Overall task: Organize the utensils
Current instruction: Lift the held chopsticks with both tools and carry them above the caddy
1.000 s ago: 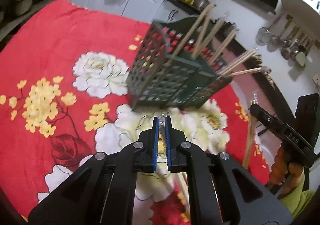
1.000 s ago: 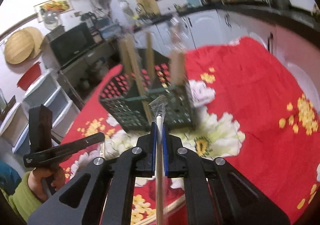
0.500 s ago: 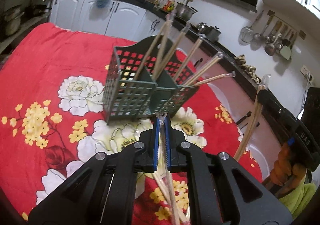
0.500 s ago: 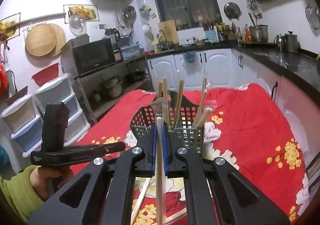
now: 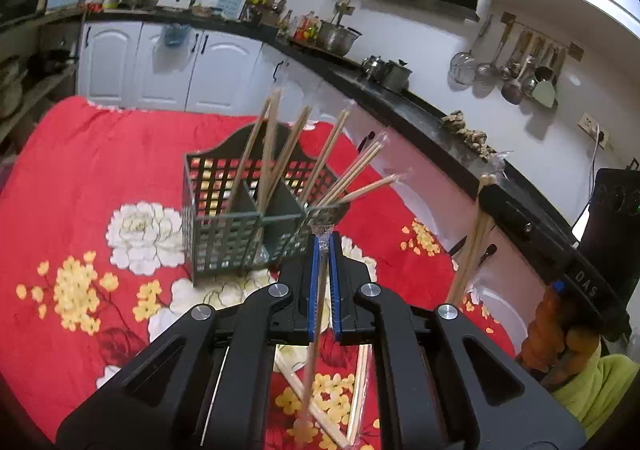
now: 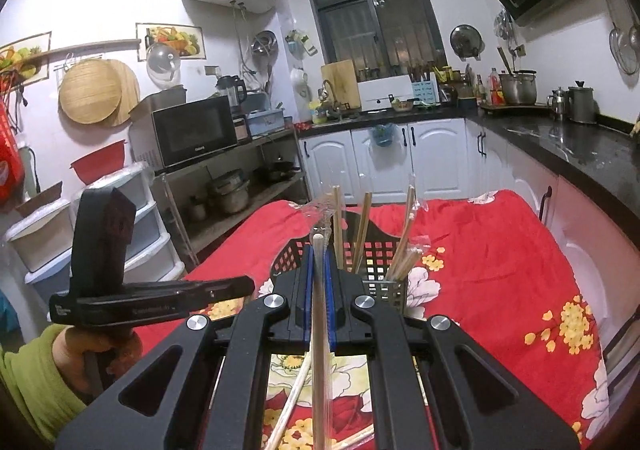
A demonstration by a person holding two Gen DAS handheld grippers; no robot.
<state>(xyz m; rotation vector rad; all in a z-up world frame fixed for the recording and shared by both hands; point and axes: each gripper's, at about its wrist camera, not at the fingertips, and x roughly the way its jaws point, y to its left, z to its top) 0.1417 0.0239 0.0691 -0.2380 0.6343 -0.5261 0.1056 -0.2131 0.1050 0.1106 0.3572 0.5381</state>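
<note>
A dark green lattice utensil caddy (image 5: pixel 240 234) stands on the red floral cloth with several wrapped chopsticks leaning in its compartments; it also shows in the right wrist view (image 6: pixel 384 262). My left gripper (image 5: pixel 324 246) is shut on a wrapped chopstick pair (image 5: pixel 314 334), held just in front of the caddy. My right gripper (image 6: pixel 318 250) is shut on another wrapped chopstick pair (image 6: pixel 319 330), held upright above the table near the caddy. The right gripper with its chopsticks shows at the right of the left wrist view (image 5: pixel 476 234).
Loose wrapped chopsticks (image 5: pixel 316 406) lie on the cloth below the grippers, also in the right wrist view (image 6: pixel 292 406). The red floral cloth (image 5: pixel 100 177) covers the table. Kitchen counters (image 6: pixel 560 137) and white cabinets (image 5: pixel 160 65) surround it.
Both grippers have risen and tilted up, each still holding its chopsticks. The caddy now looks lower and farther away in both views.
</note>
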